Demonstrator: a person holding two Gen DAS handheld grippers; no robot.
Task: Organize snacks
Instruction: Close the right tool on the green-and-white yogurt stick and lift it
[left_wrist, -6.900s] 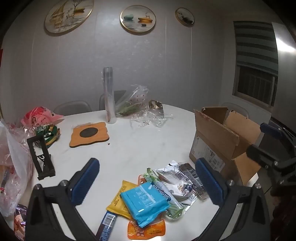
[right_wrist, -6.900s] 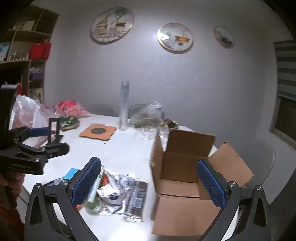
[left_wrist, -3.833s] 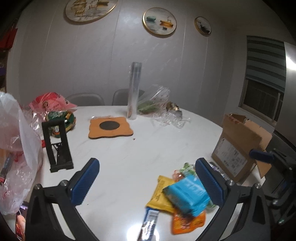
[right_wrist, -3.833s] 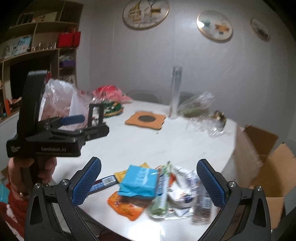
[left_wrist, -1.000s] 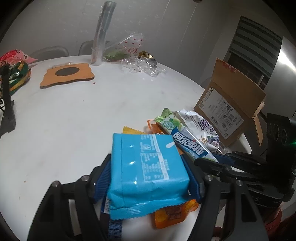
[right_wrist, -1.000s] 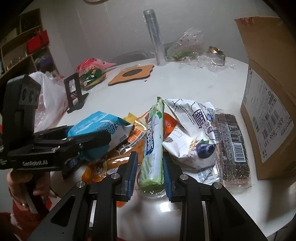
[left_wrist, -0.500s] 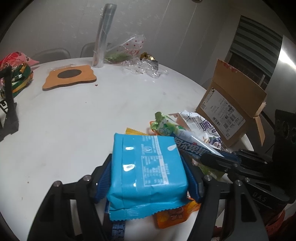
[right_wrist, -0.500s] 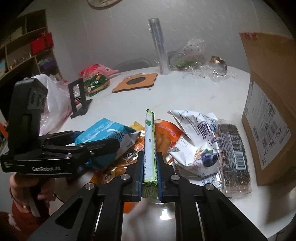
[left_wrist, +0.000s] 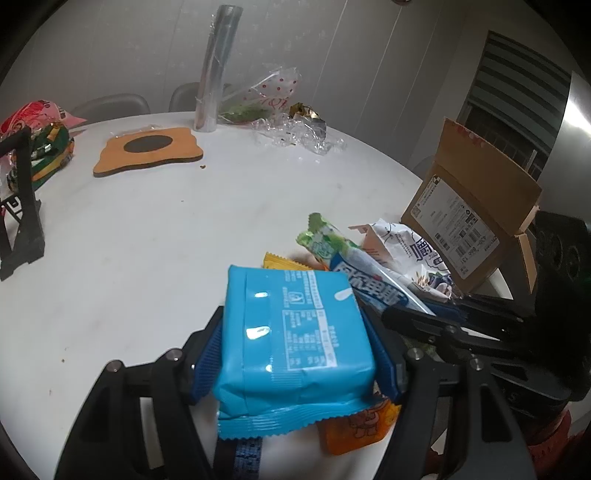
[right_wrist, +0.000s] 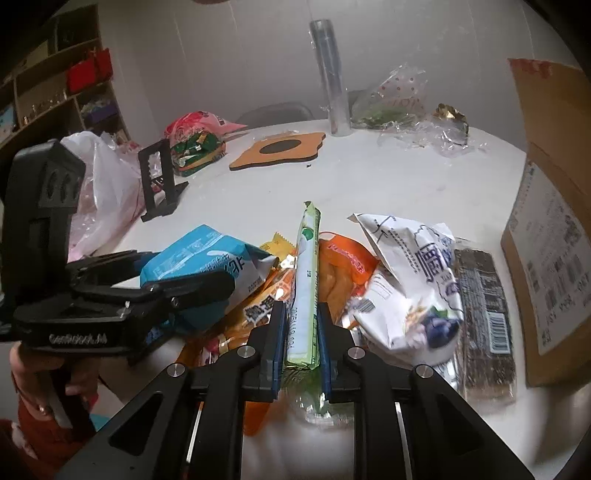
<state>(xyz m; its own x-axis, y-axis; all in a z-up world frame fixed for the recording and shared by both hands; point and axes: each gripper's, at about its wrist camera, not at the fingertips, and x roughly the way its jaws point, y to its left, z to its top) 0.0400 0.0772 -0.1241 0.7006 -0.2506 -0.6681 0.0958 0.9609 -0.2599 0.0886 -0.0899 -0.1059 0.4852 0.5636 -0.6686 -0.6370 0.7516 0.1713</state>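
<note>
A: What does each hand hold now?

B: The left gripper (left_wrist: 295, 350) is closed about halfway on the blue pack (left_wrist: 291, 332). Its pads press the two long sides, and the pack looks a little lifted off the pile (right_wrist: 332, 280). The right gripper (right_wrist: 300, 339) is almost fully closed on the green stick (right_wrist: 306, 291), a thin long packet, pinched near its lower end.

A: And where is the box (right_wrist: 554, 229) from there?

B: Everything I say is relative to the box. It stands on the table (left_wrist: 184, 229) at the right edge, with its flaps open. The pile lies just beside its labelled wall, on the left of it. The green stick is nearer to the box than the blue pack, so I think the right hand has the shorter way.

A: How does the stick lie?

B: Its long axis goes straight away from the right gripper, along the fingers, more or less parallel to the wall of the box. The far end points up and free. I judge it must go up over the flap and then tip down into the opening, or it may catch on the rim.

A: And the blue pack?

B: It is farther to the left, behind the right gripper. Probably it should wait, because the two hands are very close.
</note>
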